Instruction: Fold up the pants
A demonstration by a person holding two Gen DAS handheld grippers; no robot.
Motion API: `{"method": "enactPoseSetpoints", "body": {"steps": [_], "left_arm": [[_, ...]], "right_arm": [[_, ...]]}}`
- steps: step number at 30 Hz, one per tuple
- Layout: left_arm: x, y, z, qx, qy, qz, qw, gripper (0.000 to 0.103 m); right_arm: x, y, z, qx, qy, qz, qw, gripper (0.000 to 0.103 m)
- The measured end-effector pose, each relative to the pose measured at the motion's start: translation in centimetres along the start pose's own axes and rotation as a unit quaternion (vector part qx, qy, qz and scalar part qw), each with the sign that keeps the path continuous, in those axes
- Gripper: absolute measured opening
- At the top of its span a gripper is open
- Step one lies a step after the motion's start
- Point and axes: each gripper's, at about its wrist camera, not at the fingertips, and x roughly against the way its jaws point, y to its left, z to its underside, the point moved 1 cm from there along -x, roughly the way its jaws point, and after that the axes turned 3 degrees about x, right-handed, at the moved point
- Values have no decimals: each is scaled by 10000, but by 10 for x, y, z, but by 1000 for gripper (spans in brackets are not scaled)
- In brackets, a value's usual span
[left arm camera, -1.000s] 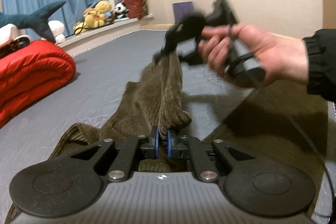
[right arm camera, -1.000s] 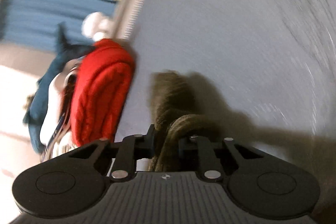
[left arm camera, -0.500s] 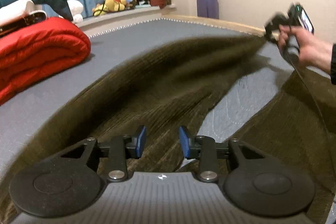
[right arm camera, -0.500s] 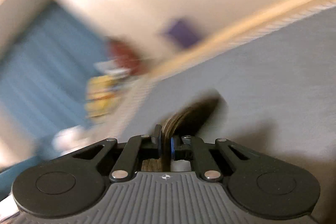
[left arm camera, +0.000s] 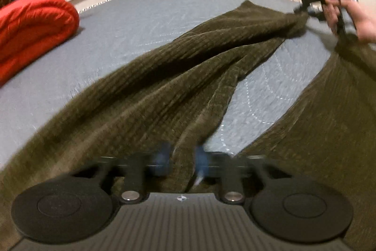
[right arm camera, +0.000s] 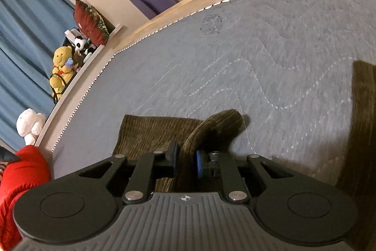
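The olive-brown ribbed corduroy pants (left arm camera: 188,67) lie spread across the grey quilted mattress (left arm camera: 131,22), one leg stretched from the near edge of the left wrist view to the far right, the other running along the right side with a strip of mattress between them. The left tongs (left arm camera: 182,160) have just been closing, and their blurred blue pads (left arm camera: 162,160) now sit on either side of a fold of the fabric; it looks pinched. The right tongs (right arm camera: 186,162) are clamped on a bunched hem of the same pants (right arm camera: 152,133), held in a person's hand (left arm camera: 352,15). A rolled red quilt (left arm camera: 30,25) rests at the left of the mattress, well apart from the pants.
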Motion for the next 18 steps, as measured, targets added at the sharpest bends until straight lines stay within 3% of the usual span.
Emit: {"method": "enactPoseSetpoints", "body": {"steps": [2, 6, 8, 11, 13, 16, 18], "left_arm": [[9, 4, -5, -40, -64, -17, 10000, 11], [34, 19, -13, -101, -297, -25, 9995, 11], [51, 30, -17, -90, -393, 40, 9992, 11], [67, 40, -18, -73, -260, 460, 9986, 11], [65, 40, -12, -148, 19, 841, 9963, 11], [56, 27, 1, -456, 473, 922, 9936, 17], [64, 26, 2, -456, 495, 947, 9932, 22]], "right_arm": [[0, 19, -4, 200, 70, -47, 9998, 8], [-1, 87, -34, 884, -36, -293, 9956, 7], [11, 113, -56, 943, -238, -520, 9939, 6], [44, 131, -75, 1333, -780, -727, 9853, 6], [41, 107, -68, 1461, -680, -302, 9865, 6], [5, 40, -40, 1117, 510, 1007, 9873, 7], [0, 6, -24, 924, 872, 1345, 9827, 8]]}}
